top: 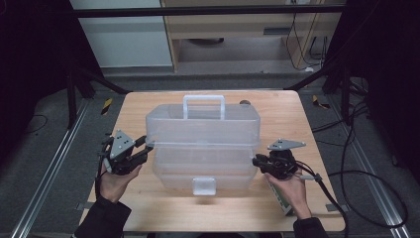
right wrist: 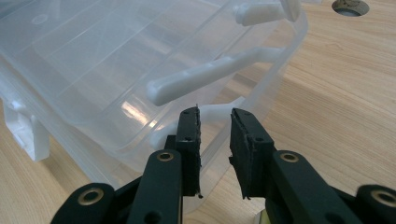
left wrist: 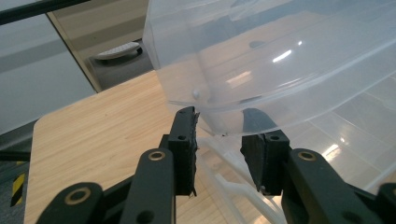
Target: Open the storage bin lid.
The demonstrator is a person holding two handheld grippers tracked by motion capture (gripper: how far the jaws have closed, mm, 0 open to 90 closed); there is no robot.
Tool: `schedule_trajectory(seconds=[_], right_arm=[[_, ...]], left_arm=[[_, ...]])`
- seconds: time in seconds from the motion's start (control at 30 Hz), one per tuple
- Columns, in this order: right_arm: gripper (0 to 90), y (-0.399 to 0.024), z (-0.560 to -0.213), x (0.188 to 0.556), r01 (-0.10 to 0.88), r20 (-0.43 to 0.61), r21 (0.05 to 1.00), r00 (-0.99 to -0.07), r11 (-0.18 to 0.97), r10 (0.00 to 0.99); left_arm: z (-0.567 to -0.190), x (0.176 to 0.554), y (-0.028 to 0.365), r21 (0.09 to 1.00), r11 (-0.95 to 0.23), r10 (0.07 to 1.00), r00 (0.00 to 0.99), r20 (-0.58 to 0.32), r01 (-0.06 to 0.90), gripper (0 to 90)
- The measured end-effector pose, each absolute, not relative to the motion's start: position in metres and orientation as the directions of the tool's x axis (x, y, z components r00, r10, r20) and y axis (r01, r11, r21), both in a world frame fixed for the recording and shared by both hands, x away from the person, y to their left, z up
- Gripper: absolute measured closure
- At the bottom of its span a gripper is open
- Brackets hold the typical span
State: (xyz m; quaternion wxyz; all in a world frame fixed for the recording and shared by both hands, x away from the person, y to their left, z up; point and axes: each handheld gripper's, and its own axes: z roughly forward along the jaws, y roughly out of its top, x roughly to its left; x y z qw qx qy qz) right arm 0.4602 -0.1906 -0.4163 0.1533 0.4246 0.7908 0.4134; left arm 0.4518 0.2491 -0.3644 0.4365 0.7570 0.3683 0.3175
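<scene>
Flanking clear toolbox [top: 203,144]: left gripper [top: 144,148], right gripper [top: 257,161].

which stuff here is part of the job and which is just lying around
In the job:
- clear plastic lidded storage box
- left gripper
- right gripper

Lying about:
- small dark round disc behind the box
- green-and-white packet under the right hand

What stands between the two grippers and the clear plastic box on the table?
Nothing visible does. The left gripper is at the left end of the box, by the raised lid's edge, and the right gripper is at the right end. Each one's jaws stand apart, right by the plastic, with no other thing in front of them.
</scene>
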Motion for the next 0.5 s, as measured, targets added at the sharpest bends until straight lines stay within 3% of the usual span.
schedule_trajectory(seconds=[0.5], right_arm=[[73.3,-0.1904,-0.4164,0.46,0.542,0.105,0.785,-0.594,0.3,0.798]], left_arm=[[-0.3557,0.4598,0.2489,0.901,-0.334,0.84,0.521,0.151,0.277,66.4]])
